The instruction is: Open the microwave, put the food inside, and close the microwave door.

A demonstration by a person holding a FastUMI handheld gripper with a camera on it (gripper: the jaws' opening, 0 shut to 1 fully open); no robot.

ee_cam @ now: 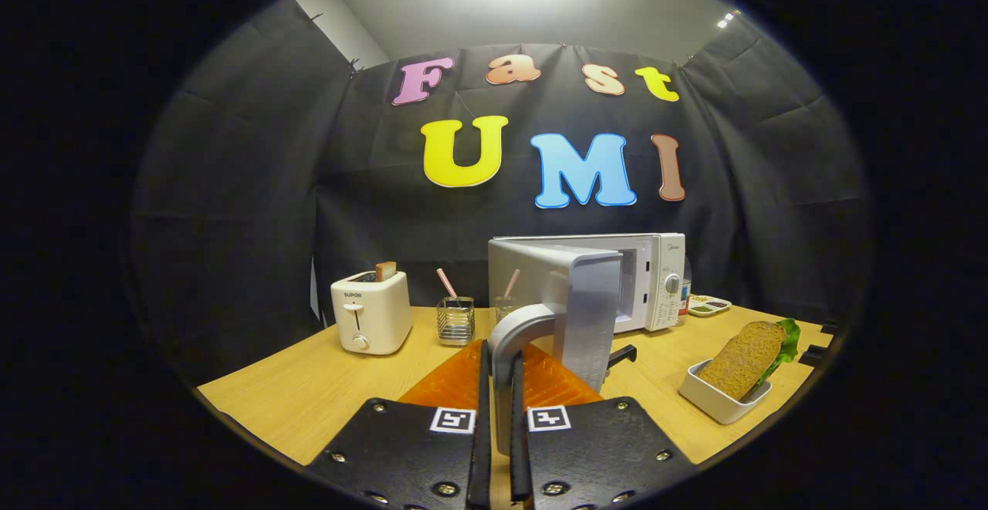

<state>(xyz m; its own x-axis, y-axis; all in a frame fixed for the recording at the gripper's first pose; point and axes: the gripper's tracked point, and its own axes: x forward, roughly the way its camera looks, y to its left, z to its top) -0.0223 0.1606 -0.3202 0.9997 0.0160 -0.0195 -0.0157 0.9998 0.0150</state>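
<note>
Your gripper is clamped on the door handle, both fingers pressing it.

The microwave door stands swung open just ahead of your fingers. The sandwich leans in a white dish on the table off to the right; a toaster sits left.

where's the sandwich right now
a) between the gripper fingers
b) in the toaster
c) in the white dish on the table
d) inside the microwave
c: the sandwich leans in the white dish on the table, while the gripper is shut on the microwave door handle.
</note>
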